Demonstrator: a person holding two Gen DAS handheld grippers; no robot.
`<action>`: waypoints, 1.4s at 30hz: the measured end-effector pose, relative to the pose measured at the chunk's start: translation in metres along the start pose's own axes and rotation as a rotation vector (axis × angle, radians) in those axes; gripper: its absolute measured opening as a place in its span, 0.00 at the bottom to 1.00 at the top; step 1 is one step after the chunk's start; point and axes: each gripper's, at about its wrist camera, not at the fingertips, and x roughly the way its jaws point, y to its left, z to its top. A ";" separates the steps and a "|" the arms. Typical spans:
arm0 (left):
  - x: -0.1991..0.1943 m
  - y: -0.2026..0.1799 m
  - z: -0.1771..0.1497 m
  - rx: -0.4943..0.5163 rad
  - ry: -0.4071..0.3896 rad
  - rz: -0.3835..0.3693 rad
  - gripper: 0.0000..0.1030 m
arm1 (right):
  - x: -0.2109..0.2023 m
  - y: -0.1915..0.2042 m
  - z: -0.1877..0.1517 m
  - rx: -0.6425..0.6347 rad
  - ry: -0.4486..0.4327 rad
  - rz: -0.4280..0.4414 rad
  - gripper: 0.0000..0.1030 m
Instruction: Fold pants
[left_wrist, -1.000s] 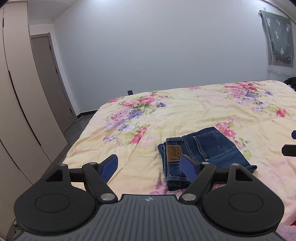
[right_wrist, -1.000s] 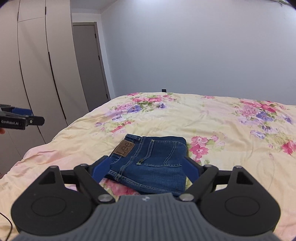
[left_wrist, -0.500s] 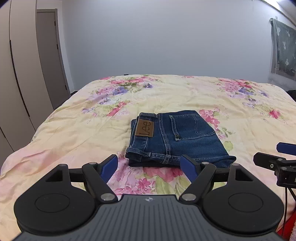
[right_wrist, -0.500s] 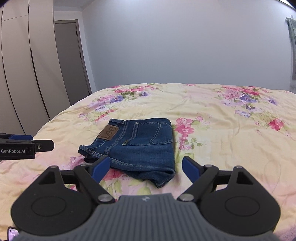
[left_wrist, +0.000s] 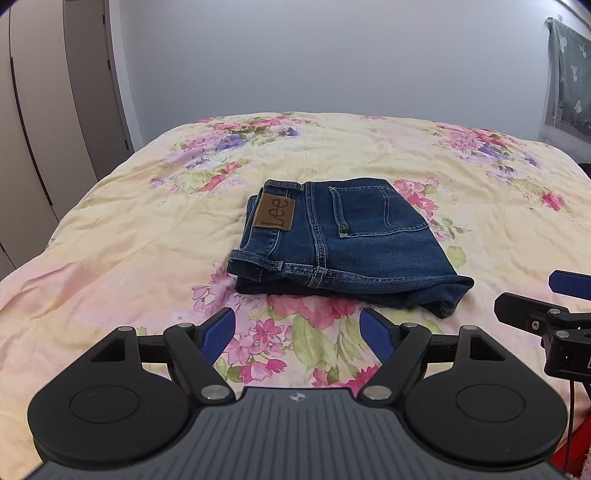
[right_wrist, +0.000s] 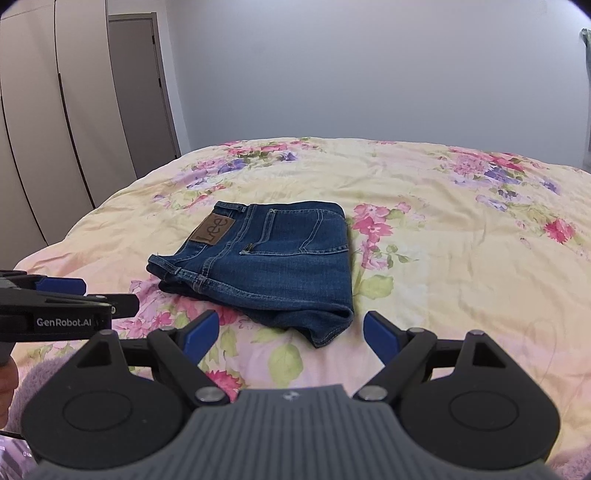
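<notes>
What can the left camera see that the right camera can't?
Only the left wrist view shows the grey curtain hanging on the wall at the right, and the right gripper poking in from the side. Only the right wrist view shows the grey door and the left gripper with GenRobot.AI printed on its side. Both show the folded jeans with the brown Lee patch, lying on the flowery bedspread, with white wardrobe doors at the left and both grippers open and empty.
</notes>
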 end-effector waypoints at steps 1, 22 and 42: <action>-0.001 0.000 0.000 0.002 0.000 0.001 0.87 | -0.001 0.000 0.000 -0.001 -0.002 0.002 0.79; -0.005 0.002 0.000 -0.005 0.007 0.009 0.87 | -0.006 0.005 0.001 -0.019 -0.013 0.025 0.79; -0.009 -0.005 0.001 -0.004 0.002 0.005 0.87 | -0.013 0.008 -0.001 -0.033 -0.025 0.028 0.79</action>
